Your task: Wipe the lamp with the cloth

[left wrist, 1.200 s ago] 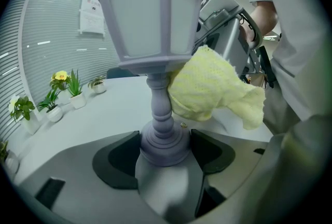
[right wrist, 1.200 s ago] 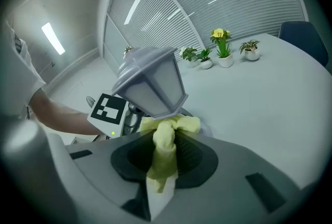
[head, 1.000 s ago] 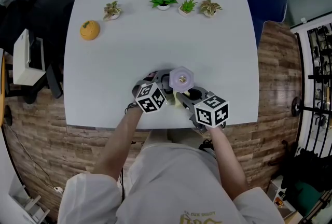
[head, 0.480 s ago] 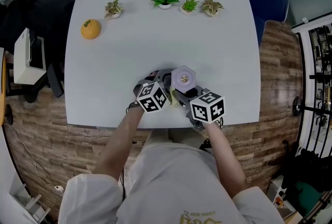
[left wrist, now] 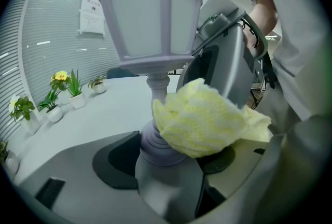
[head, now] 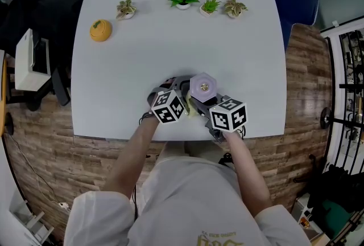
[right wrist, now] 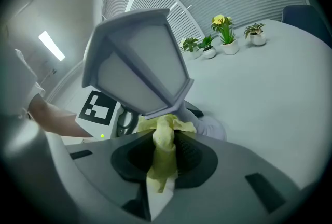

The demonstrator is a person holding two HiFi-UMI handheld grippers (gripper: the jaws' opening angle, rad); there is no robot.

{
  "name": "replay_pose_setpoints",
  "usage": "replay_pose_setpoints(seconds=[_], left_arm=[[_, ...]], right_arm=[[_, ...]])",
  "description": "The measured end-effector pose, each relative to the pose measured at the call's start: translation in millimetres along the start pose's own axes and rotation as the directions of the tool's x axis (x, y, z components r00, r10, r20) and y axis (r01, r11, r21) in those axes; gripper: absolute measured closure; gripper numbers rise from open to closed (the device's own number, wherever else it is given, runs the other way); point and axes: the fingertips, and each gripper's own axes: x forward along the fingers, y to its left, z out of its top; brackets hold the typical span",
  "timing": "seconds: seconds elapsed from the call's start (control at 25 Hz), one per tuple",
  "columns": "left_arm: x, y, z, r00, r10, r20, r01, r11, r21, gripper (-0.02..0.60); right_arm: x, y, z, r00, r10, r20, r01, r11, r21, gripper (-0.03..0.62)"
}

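Yellow cloth [right wrist: 165,140] is pinched in the right gripper's [right wrist: 165,161] jaws and pressed on the lamp's [right wrist: 137,70] stem just under the shade, while the left gripper's [left wrist: 167,163] jaws are clamped wide on the lamp's base near the table's [head: 170,45] front edge. I'd hold that base firm and drag the cloth round the stem lightly so nothing tips.
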Motion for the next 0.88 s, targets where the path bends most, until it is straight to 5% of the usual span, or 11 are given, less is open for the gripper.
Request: replay_pose_setpoints(seconds=[0.88], left_arm=[[-1,-1,0,1.000,-0.001,0.000,0.001,1.000,0.001,0.264]], right_arm=[[-17,-31,-24,0.990,-0.106,-0.095,0.094,0.988,-0.123,0.508]])
